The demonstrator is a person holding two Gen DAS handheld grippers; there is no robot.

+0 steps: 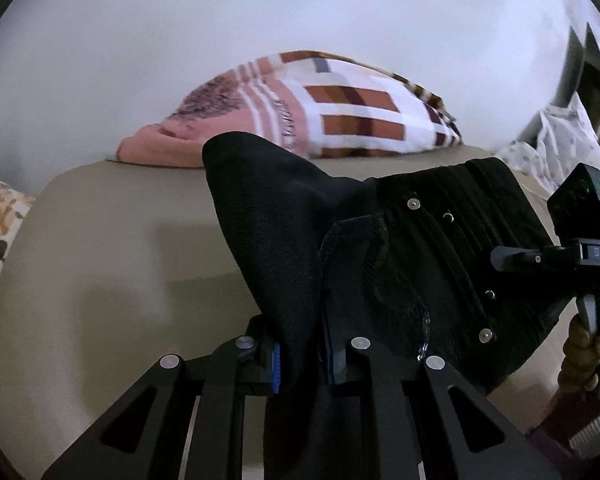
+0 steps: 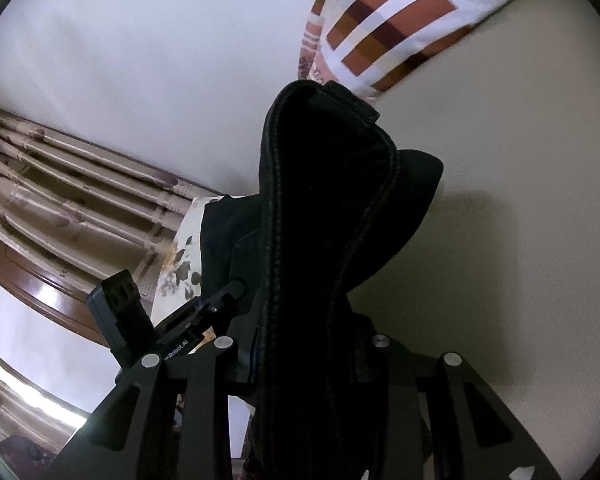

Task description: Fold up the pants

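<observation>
Left wrist view: left gripper [image 1: 302, 364] fingers clenched on a fold of the black pants [image 1: 420, 248], lifted above the beige bed [image 1: 100, 260], near the patterned pillow [image 1: 340, 108].
Right wrist view: right gripper [image 2: 304, 360] fingers grasping the thick waistband of the pants [image 2: 324, 208].
Handling: soft, limp, fairly heavy; hold by the waistband corners.

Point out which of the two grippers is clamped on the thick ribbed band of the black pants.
The right gripper: the black pants' thick ribbed band rises between its fingers. The left gripper pinches thinner plain cloth.
</observation>
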